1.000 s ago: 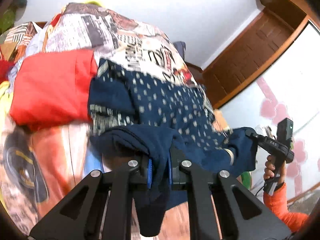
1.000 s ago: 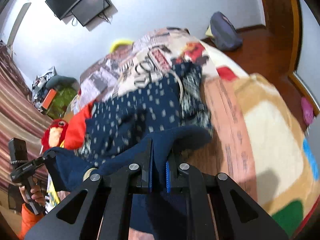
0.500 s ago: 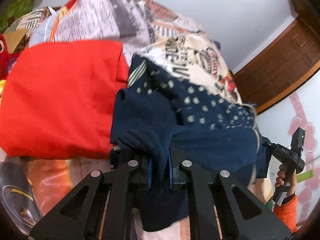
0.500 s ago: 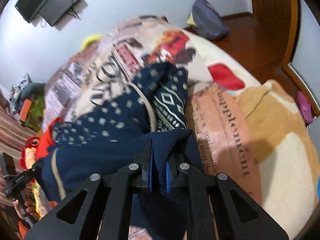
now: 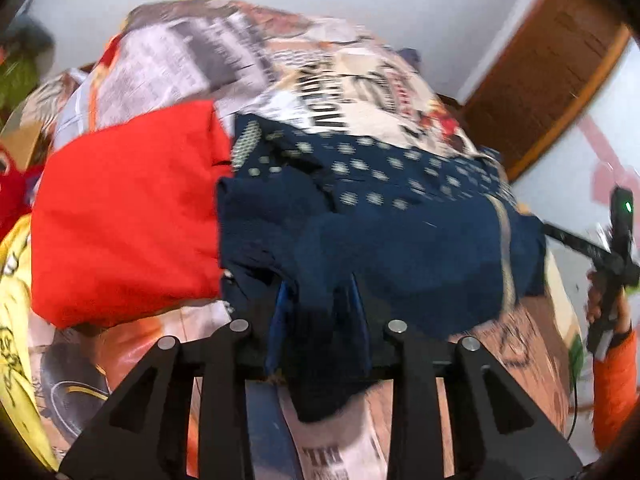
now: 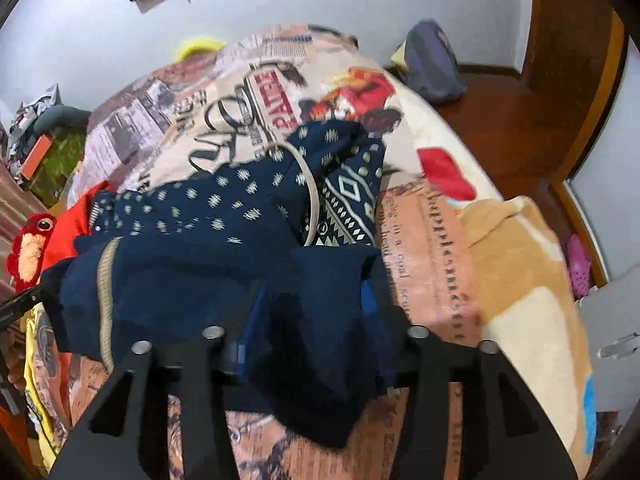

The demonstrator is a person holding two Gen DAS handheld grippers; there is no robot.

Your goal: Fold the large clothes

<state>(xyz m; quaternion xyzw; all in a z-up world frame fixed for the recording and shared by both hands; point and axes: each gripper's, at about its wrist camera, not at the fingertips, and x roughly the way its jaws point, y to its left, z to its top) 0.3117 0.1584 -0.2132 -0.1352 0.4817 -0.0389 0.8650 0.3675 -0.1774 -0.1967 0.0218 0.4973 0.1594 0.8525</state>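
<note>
A navy garment with pale dots (image 5: 400,248) lies on the bed, its plain near half folded over the patterned half. My left gripper (image 5: 318,308) hangs over the garment's near left corner. Its jaws are opening, and a fold of navy cloth hangs loose between the blue pads (image 5: 280,312). In the right wrist view, my right gripper (image 6: 314,312) is at the near right corner of the navy garment (image 6: 192,280). Its jaws are opening too, and the cloth sags slack between them. A hand in an orange sleeve (image 5: 612,376) holds the right gripper.
A folded red garment (image 5: 124,220) lies just left of the navy one on the printed bedspread (image 5: 224,56). A yellow cloth (image 5: 16,320) and a red plush toy (image 6: 32,240) sit at the left edge. A grey bag (image 6: 432,64) rests on the wooden floor beyond the bed.
Both grippers came forward and down and laid the garment's near edge over its patterned half. Both pairs of jaws went from shut on the cloth to parted.
</note>
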